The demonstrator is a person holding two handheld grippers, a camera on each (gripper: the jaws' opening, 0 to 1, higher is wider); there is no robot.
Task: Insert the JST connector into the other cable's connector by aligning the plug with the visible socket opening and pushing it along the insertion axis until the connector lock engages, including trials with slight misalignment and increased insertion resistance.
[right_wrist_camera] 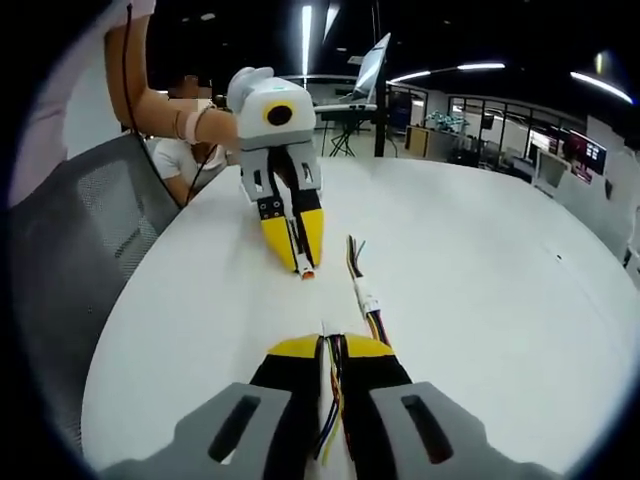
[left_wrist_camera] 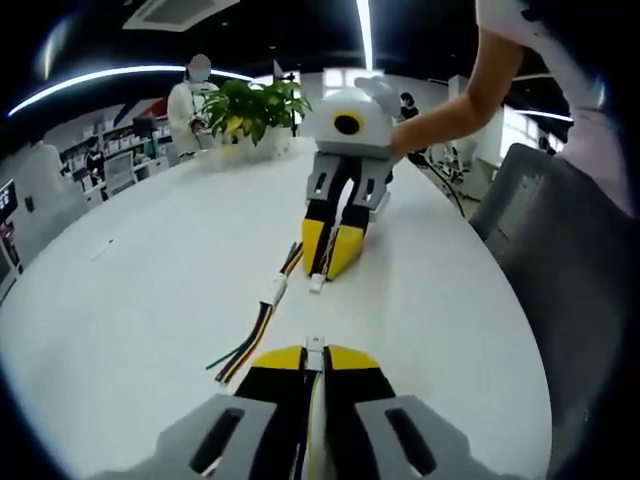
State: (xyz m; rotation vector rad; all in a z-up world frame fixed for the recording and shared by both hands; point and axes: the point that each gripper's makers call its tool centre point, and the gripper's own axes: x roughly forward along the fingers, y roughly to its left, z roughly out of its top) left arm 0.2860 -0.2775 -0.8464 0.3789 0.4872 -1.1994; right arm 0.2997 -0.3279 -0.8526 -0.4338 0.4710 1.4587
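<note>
In the left gripper view the left tongs (left_wrist_camera: 315, 352) rise from the bottom centre, their yellow-tipped jaws pressed together on a small white connector (left_wrist_camera: 315, 343) that pokes out just past the tips. Facing them, above the frame's centre, the right tongs (left_wrist_camera: 330, 262) come down from a person's hand (left_wrist_camera: 420, 135), jaws likewise closed on the other connector (left_wrist_camera: 317, 284), whose white end juts from the tips. The two connector ends face each other, apart, over the white bench (left_wrist_camera: 150, 300). A spare cable (left_wrist_camera: 262, 318) with coloured wires and its own white plug lies on the bench just left of the line between them. In the right gripper view, the right tongs (right_wrist_camera: 327, 345) at the bottom centre are clamped on the coloured wires (right_wrist_camera: 333, 400) of their cable, and the left tongs (right_wrist_camera: 305, 262) sit in the upper middle of the frame. From here the risk looks like misalignment: each plug is held by a short length, so a slight tilt or roll of either hand could make the housings meet edge-on and jam. Pushing harder against that could let a connector slip back between the jaws or bend pins, and the lock might seem seated without engaging. The spare cable nearby could also snag.
</note>
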